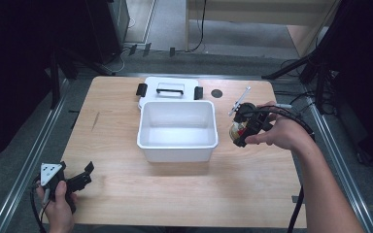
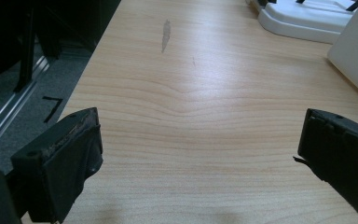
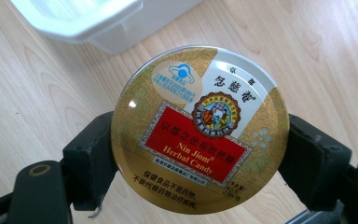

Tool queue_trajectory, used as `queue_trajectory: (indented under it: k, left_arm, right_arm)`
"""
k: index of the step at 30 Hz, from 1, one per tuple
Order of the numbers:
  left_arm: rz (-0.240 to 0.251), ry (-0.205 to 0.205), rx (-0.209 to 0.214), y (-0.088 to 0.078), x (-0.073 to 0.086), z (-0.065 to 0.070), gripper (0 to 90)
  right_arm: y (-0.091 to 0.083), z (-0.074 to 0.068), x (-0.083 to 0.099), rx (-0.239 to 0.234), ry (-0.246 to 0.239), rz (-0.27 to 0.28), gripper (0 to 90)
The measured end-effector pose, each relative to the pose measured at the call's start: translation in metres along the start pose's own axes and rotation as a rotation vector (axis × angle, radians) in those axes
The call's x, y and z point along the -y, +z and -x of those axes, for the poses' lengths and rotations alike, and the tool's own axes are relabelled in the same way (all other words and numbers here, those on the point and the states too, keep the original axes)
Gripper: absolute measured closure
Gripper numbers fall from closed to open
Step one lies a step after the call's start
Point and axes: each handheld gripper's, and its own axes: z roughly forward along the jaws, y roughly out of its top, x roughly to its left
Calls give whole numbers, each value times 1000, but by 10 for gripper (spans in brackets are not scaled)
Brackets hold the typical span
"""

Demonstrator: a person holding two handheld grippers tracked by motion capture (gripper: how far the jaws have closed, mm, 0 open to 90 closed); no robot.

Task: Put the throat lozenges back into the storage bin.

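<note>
Right gripper (image 3: 200, 154), jaws clamped on a round gold tin (image 3: 199, 128) labelled "Nin Jiom Herbal Candy", just right of the white tub (image 1: 177, 143). Left gripper (image 2: 200, 158), jaws apart over the wooden table (image 2: 191, 93).

partly hidden behind the white bin (image 1: 177, 130) in the high view: the lid (image 1: 167, 90), with only its far half and black clips visible. covered mostly by the right hand (image 1: 279, 132) and right gripper (image 1: 245, 127) there: the candy tin (image 1: 236, 130), a small gold sliver, print too small to read. cut off at the top edge of the right gripper view: the bin (image 3: 98, 18), blurred and pale. clamped at both sides there, tin (image 3: 200, 128) edges hidden behind the jaws; tiny lower print unreadable. cut at the right and top edges of the left gripper view: bin wall (image 2: 356, 51) and lid (image 2: 307, 16). cropped at the bottom there: both jaws of the left gripper (image 2: 200, 158).
</note>
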Motion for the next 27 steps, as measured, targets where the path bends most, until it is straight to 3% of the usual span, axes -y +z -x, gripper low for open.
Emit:
queue_trajectory:
  k: [11, 27]
  left_arm:
    - [0, -3, 0, 0, 0, 0, 1]
    - [0, -8, 3, 0, 0, -1, 1]
  right_arm:
    - [-15, -3, -23, 14, -56, 8, 208]
    - [-10, -15, -58, 4, -128, 16, 207]
